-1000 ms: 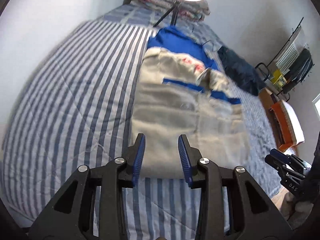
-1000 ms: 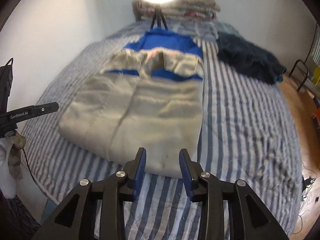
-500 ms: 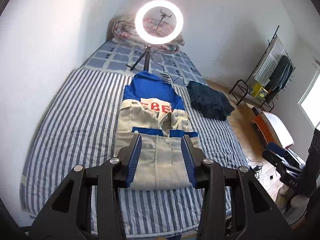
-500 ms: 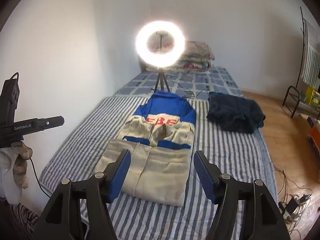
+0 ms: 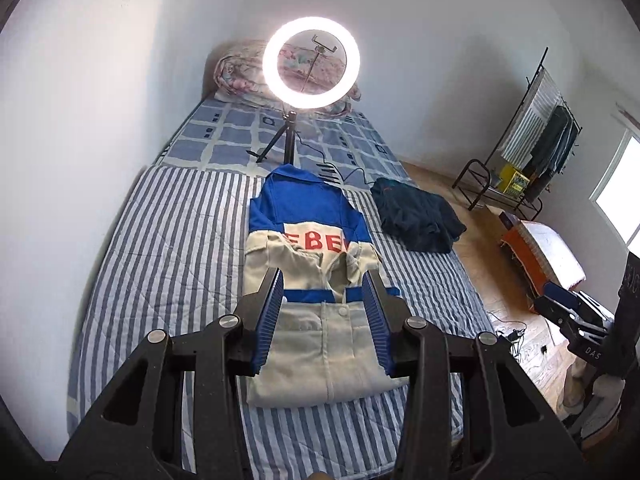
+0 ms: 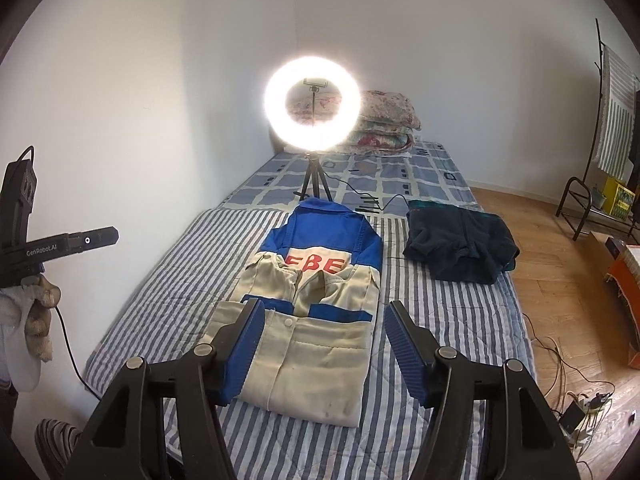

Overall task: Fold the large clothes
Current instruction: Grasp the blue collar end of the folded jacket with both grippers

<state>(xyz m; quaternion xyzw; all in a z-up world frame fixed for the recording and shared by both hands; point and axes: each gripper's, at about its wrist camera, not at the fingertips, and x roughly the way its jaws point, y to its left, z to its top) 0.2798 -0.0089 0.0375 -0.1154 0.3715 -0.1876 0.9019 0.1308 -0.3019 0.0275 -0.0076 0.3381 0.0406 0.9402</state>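
A beige and blue work jacket [image 5: 320, 320] with red letters lies folded lengthwise into a long strip on the striped bed [image 5: 168, 264]. It also shows in the right wrist view [image 6: 308, 320]. My left gripper [image 5: 322, 292] is open and empty, held high above the jacket's near end. My right gripper [image 6: 322, 312] is open wide and empty, also raised well above the jacket. The other handheld gripper shows at the right edge of the left wrist view [image 5: 576, 312] and at the left edge of the right wrist view [image 6: 60, 244].
A lit ring light [image 5: 311, 63] on a tripod stands on the bed past the jacket's collar. A dark folded garment [image 6: 460, 244] lies to the right on the bed. Quilts [image 6: 384, 124] are piled at the head. A clothes rack [image 5: 532, 148] and cables [image 6: 576, 408] are on the wooden floor at right.
Both grippers have pulled up and back from close over the jacket's near edge. The right gripper's jaws have opened wider. The jacket has not moved.
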